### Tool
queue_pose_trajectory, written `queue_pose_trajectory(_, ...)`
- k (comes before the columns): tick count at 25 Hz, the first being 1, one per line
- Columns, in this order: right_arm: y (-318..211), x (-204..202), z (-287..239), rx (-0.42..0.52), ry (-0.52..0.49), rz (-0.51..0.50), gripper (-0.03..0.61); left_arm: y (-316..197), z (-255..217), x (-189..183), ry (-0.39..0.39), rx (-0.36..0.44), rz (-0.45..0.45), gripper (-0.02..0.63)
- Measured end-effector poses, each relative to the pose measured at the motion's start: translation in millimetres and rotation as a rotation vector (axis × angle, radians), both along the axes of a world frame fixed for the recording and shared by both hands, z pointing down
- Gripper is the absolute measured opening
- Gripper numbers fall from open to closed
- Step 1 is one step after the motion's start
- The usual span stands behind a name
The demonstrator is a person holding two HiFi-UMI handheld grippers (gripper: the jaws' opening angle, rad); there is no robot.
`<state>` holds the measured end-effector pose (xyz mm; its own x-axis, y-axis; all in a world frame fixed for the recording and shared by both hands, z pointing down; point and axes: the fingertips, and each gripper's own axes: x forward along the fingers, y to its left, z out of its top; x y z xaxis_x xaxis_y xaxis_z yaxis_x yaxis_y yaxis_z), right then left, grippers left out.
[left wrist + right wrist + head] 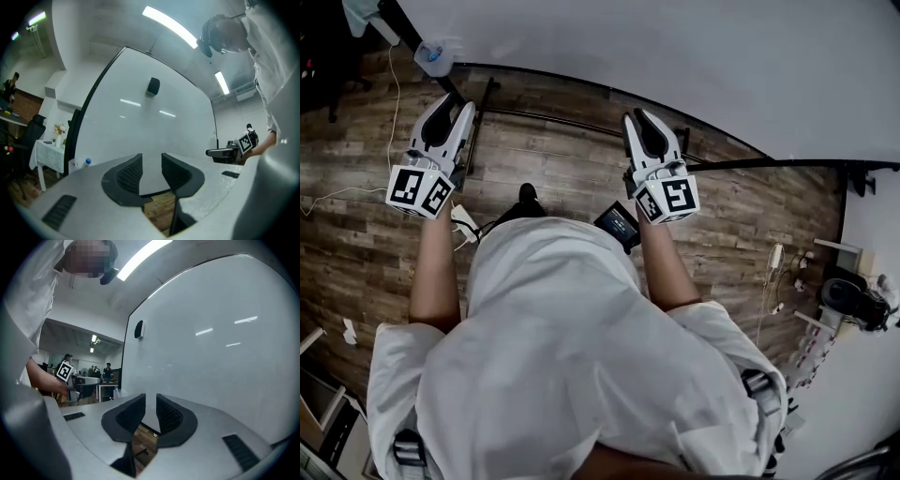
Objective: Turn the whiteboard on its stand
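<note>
The whiteboard (pixel 675 47) fills the top of the head view as a large white panel with a black rim, and its black stand (pixel 787 164) runs off to the right. My left gripper (pixel 453 105) points at the board's near left part. My right gripper (pixel 639 118) points at its middle. In the left gripper view the jaws (pixel 151 161) stand apart, with the board (pixel 154 126) and its lower edge showing through the gap. In the right gripper view the jaws (pixel 150 401) leave a narrow gap with nothing in it, and the board (pixel 211 348) lies just ahead.
A small black block (pixel 153 86) sticks to the board face. A bottle with a blue cap (pixel 434 54) sits by the stand's left end. Cables and a black device (pixel 617 223) lie on the wood floor. Clutter (pixel 853 300) stands at the right wall. Tables and people are far behind.
</note>
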<state>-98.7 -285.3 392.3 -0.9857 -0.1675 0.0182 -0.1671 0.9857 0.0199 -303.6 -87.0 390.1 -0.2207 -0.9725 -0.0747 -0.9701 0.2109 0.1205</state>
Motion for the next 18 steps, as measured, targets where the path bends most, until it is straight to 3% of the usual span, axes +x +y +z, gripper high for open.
queue_pose_trajectory(9,36,116,6,-0.019,-0.005,0.031,0.023,13,18,135,-0.017,-0.044,0.069,0.017)
queue_pose_trajectory(18,105,197,27,-0.076,-0.006,0.045,-0.003,73,17,224,-0.066,-0.097,0.098,0.006)
